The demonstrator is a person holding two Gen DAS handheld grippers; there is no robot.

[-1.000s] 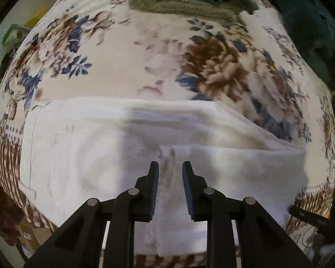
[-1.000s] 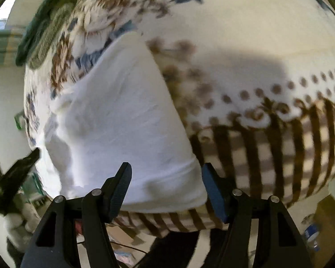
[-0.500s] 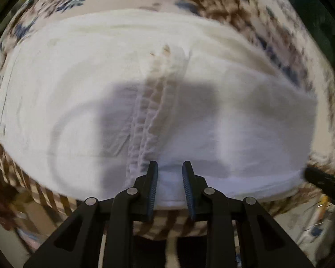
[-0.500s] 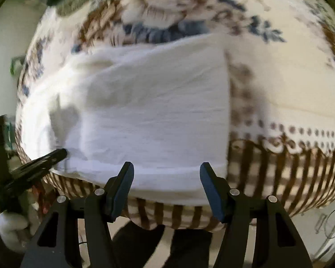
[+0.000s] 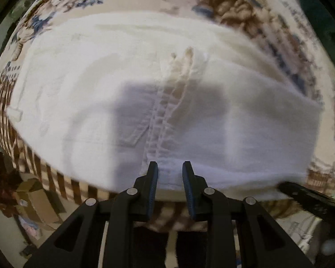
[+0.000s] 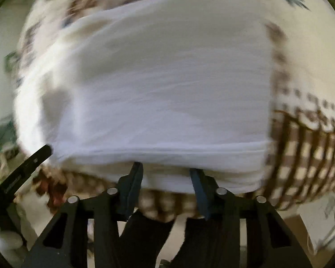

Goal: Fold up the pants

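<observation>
Gripper fingers of the left gripper stand a narrow gap apart at the near edge of the white pants, with the edge of the cloth lying between the pads; whether the pads actually press on it cannot be told from this view. The pants lie folded into a broad band across a floral cloth, which covers a surface with a brown striped border hanging over its near edge. A gathered seam runs from the middle of the pants down to the left gripper, and a grey shadow falls across the pants on both sides of that seam. Left of the pants, below the striped border, a cardboard box sits on the floor.

Right of the left gripper, along the same near edge of the pants, the right gripper reaches the folded hem. Its jaws have just been closing, and the layered edge of the pants sits between them, though the fingertips are partly hidden by the cloth and a firm pinch cannot be confirmed. This view is blurred. Right of the pants, the striped border of the floral cloth drops over the edge.
</observation>
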